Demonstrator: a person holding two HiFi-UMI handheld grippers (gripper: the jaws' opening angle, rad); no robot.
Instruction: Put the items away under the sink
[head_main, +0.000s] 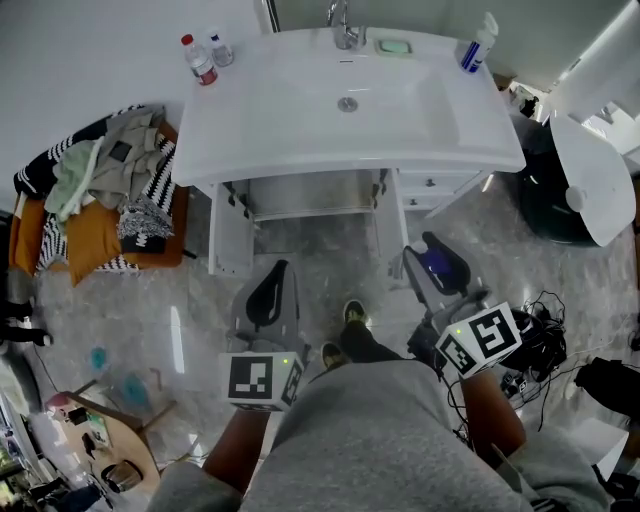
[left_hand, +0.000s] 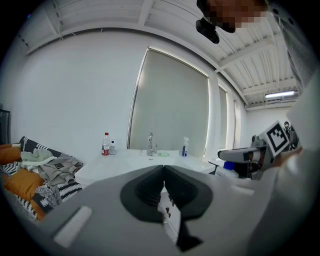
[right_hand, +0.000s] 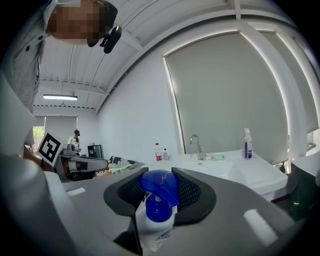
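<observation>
Right gripper (right_hand: 160, 180) jaws are clamped on a white spray bottle (right_hand: 158, 200) with a blue trigger head, bottle upright between the pads. Left gripper (left_hand: 163, 175) jaws are pinched together at the tips. There's a pale sliver low in the gap, can't tell what it is. Both hover over the floor (head_main: 200, 300) in front of the open cabinet (head_main: 310, 195) under the sink (head_main: 300, 120). On the sink surface: two small bottles (head_main: 200, 58) back left, second sprayer (head_main: 478, 45) back right.

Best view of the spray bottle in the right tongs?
Right gripper view: the spray bottle sits between the jaws of the right tongs, blue trigger head and white body clear. Head view shows only its blue top; left gripper view a small blue-and-white sliver.
</observation>
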